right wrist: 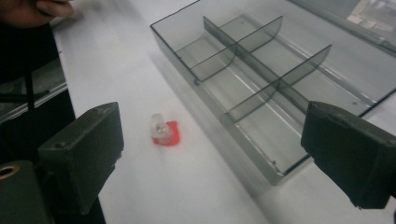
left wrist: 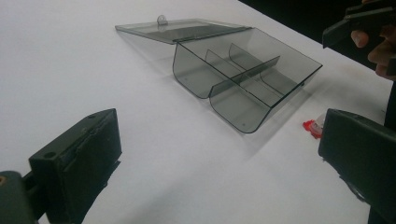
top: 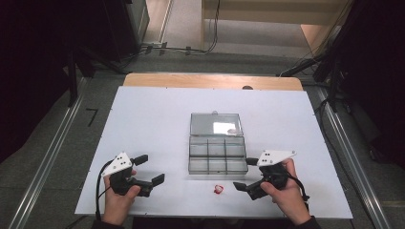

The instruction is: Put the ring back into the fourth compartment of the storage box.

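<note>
Lying free – red piece [top: 218,189] | near box [top: 217,166] front edge | tongs [right wrist: 210,154] apart

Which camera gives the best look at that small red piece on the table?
The right gripper view: the red piece lies close and unblocked between the open jaws, its clear top showing. In the left gripper view it is half hidden behind a jaw. In the high view it is a tiny spot before the box.

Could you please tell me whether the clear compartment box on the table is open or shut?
Open. The box has its lid folded back flat on the table behind it, and its compartments look empty.
</note>
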Available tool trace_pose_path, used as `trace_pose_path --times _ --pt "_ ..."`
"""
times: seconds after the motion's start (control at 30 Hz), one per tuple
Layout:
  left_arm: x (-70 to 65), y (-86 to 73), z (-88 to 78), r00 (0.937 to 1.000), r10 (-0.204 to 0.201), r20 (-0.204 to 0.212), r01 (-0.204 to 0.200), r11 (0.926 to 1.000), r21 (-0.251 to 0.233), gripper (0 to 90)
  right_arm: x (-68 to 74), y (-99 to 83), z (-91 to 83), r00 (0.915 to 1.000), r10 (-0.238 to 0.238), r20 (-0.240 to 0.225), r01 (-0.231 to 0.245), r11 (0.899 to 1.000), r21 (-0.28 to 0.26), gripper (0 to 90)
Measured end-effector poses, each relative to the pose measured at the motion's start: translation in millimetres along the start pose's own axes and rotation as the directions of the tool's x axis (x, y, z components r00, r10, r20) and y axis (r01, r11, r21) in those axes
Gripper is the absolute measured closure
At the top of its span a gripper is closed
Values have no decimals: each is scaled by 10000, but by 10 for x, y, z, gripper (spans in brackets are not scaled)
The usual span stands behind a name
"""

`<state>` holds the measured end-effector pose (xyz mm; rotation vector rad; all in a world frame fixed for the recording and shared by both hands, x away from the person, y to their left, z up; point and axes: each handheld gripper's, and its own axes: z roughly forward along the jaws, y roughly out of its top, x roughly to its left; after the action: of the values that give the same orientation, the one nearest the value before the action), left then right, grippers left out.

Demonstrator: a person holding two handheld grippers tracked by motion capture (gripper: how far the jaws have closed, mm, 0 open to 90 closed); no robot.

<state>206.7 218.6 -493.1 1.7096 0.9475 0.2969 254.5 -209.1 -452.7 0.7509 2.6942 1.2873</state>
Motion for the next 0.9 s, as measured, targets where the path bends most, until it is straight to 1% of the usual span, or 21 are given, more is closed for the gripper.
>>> trace_pose_path --times 0.07,0.1,0.2,0.23,0.27,0.33,0.37,0.47,0.6,0.73,0.8,0.9 --pt "15 -17 -15 10000 -27 -62 27 10000 19 0 16 3 19 9999 -27 -155 29 10000 91 44" --pt "23 -24 -19 9999 -34 -118 35 10000 37 0 19 4 27 9997 -129 -191 132 9998 140 51" --pt "46 -32 -29 9998 -60 -187 61 10000 53 0 38 11 43 9996 -77 -269 82 9998 189 129" --pt "52 -34 -30 9998 -54 -210 56 10000 58 0 46 16 48 9995 -7 -306 14 9998 217 132" --pt "56 -36 -28 9998 -64 -201 65 10000 52 0 51 20 57 9995 -39 -328 48 9996 263 141" --pt "61 -40 -23 9998 -60 -197 62 9999 80 0 73 24 76 9995 -89 -301 101 9991 402 208" --pt "62 -42 -19 9998 -71 -204 73 9999 89 0 77 25 87 9994 -122 -314 136 9988 460 222" --pt "65 -45 -11 9998 -71 -191 74 9999 129 0 102 30 121 9989 -93 -459 117 9985 528 317" --pt "68 -50 -7 9999 -55 -160 57 9999 151 0 165 42 158 9982 -386 -459 415 9972 621 390" --pt "74 -58 2 9999 -37 -166 41 9998 212 0 218 52 215 9979 -439 -469 472 9962 732 443" --pt "76 -59 5 9999 -11 -170 15 9997 234 0 243 56 253 9978 -526 -407 555 9956 750 481" --pt "81 -63 10 9999 -3 -171 7 9997 253 0 285 61 307 9980 -536 -332 564 9945 884 543"
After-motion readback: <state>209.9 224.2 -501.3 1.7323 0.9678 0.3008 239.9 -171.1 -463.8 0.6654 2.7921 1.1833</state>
